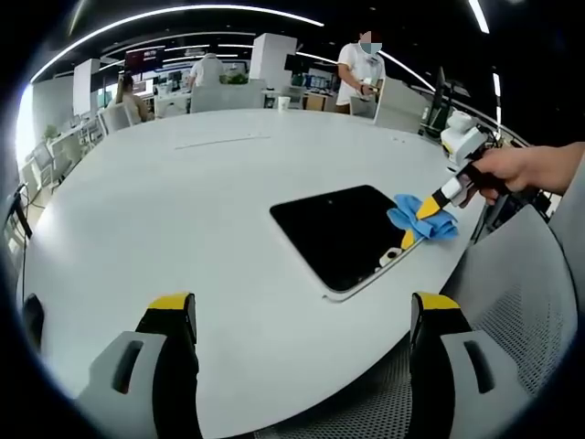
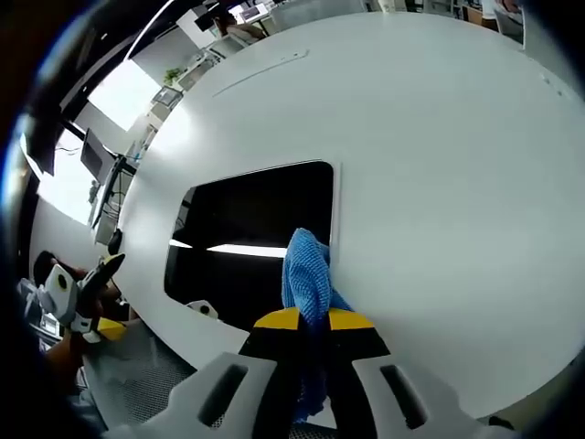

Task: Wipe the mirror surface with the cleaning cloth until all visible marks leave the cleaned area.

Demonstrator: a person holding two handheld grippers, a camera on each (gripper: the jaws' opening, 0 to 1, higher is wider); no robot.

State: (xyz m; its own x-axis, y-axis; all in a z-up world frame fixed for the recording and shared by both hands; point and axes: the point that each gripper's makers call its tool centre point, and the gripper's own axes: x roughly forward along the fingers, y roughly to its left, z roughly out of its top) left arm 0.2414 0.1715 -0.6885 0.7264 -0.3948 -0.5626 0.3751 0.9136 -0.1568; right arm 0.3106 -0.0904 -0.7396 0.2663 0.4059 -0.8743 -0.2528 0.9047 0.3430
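Left gripper view has the mirror [image 1: 345,236] lying flat on the white table [image 1: 201,210], close to the table's near edge and toward its right-hand end, its glass reading dark. The mirror's long axis runs slantwise from the table's middle out toward that near edge. At the mirror's right-hand corner sits the blue cleaning cloth [image 1: 422,217], pinched in the right gripper [image 1: 430,208], which a hand [image 1: 521,171] brings in from the table's right end. The left gripper [image 1: 302,320] hangs back over the near edge with its jaws spread wide and nothing between them, well apart from the mirror.

Right gripper view looks along the clenched jaws of the right gripper [image 2: 313,322], the cloth [image 2: 307,274] bunched between them and pressed against the mirror [image 2: 247,229] near the edge closest to the tongs. From here nearly all the glass stretches ahead and to the left of the cloth, so the coming stroke, as I judge it, must push forward along the long axis toward the far corner. The right hand is plainly the nearer. Whether marks remain I cannot say: the glass shows reflected ceiling lights, which may hide smears.
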